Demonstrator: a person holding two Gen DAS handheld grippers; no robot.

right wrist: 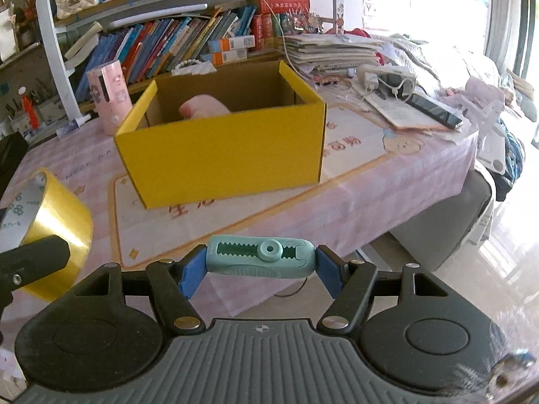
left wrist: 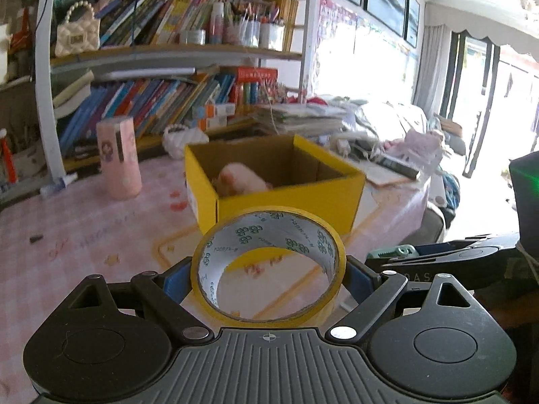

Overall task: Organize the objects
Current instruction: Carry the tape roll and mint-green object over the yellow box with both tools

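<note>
Left wrist view: open yellow cardboard box (left wrist: 286, 198) at 12 o'clock on pink-check worktop (left wrist: 84, 235). Left claw (left wrist: 267, 277) clamps yellow tape roll (left wrist: 267, 266); right claw (right wrist: 259, 269) clamps teal plastic eraser case (right wrist: 259, 257). Risk: early release, items miss box.

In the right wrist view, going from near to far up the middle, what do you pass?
Right gripper holding the teal tool → pink tablecloth → yellow box → pink object inside it → bookshelf.
</note>
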